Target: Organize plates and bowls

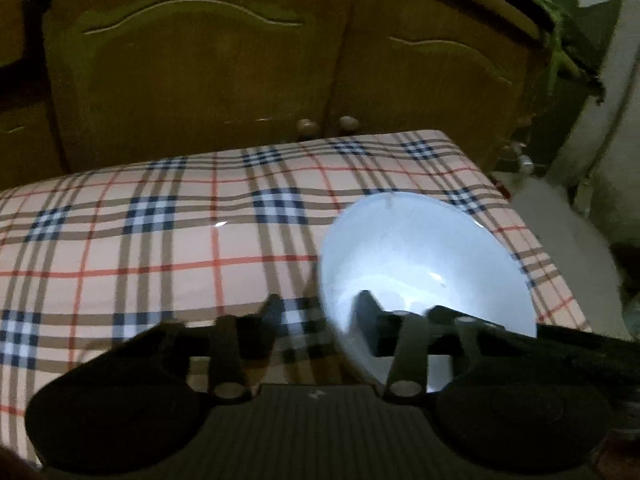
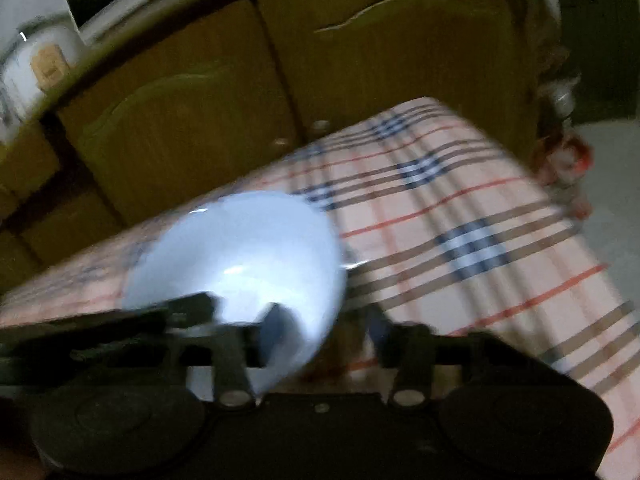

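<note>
Left gripper (image 1: 320, 312) and right gripper (image 2: 320, 320) each clamped on bowl (image 1: 420, 264) rim; keep level above cloth (image 1: 160, 240); lower gently.

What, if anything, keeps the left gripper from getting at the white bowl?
Nothing, it seems, so probably yes. The left gripper straddles the rim of the white bowl, one finger inside and one outside. The right gripper straddles the opposite rim, clear of it. Whether the pads actually press is hard to tell.

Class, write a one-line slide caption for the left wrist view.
Left claw pinching the rim of a white bowl above a plaid tablecloth.
</note>
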